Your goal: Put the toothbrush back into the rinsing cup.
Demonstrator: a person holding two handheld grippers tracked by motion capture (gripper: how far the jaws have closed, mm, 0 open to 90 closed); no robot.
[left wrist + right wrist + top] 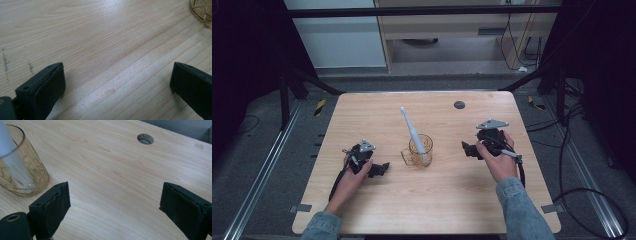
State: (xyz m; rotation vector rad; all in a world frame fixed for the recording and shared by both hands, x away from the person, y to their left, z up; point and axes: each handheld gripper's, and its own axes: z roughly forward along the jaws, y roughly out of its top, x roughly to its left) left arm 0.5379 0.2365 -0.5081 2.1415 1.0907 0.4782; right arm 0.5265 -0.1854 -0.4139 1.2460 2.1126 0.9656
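Note:
An amber glass mug (420, 150) with a handle stands in the middle of the wooden table (362, 115). A white toothbrush (411, 129) leans in it, head up and tilted toward the far left. My left gripper (382, 168) rests low on the table left of the mug, jaws wide open with nothing between them (117, 87); the mug's base (201, 11) shows at its top right. My right gripper (468, 149) sits right of the mug, also wide open and empty (113, 205). The mug (21, 173) and the toothbrush handle (10, 160) appear at the left of the right gripper view.
A round cable hole (459, 104) (145, 138) lies near the table's far edge. Metal frame bars and cables (572, 145) run along the floor on both sides of the table.

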